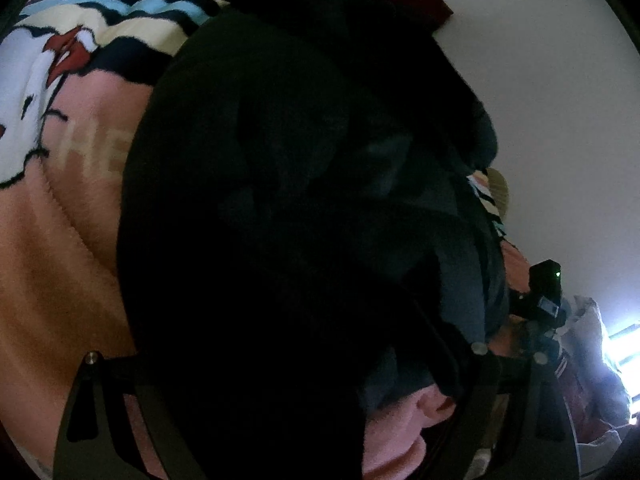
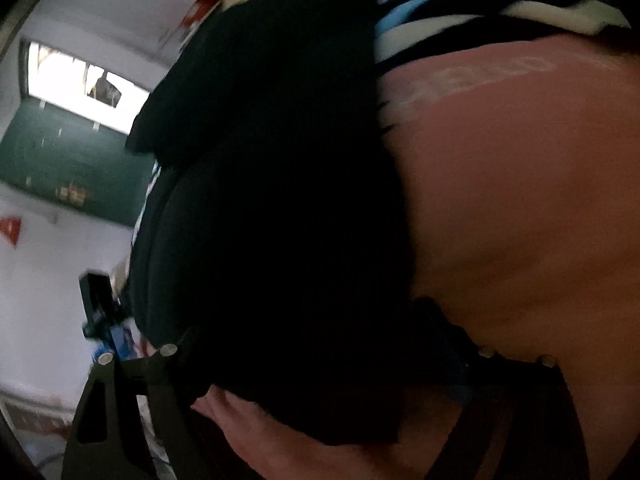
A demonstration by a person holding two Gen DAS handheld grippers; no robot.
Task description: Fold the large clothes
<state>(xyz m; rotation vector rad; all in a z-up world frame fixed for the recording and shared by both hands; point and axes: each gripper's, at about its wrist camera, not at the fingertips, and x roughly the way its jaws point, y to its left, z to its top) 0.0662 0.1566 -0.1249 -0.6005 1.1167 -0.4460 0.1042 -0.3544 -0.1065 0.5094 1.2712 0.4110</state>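
A large black garment (image 1: 260, 200) is draped over the pink patterned blanket (image 1: 60, 260) and fills the middle of the left wrist view. It covers my left gripper (image 1: 280, 360), whose fingertips are hidden in the cloth. The same dark garment (image 2: 272, 220) fills the right wrist view and hides my right gripper (image 2: 320, 360) between its fingers. The right gripper's body (image 1: 544, 292) shows at the garment's right edge in the left wrist view. The left gripper's body (image 2: 96, 304) shows at the left in the right wrist view.
The pink blanket (image 2: 520, 200) with a cartoon print (image 1: 28, 80) and striped part (image 2: 480, 8) covers the bed. A white wall (image 1: 560, 120) lies beyond. A bright window (image 2: 80, 76) and a green board (image 2: 72, 168) are on the far wall.
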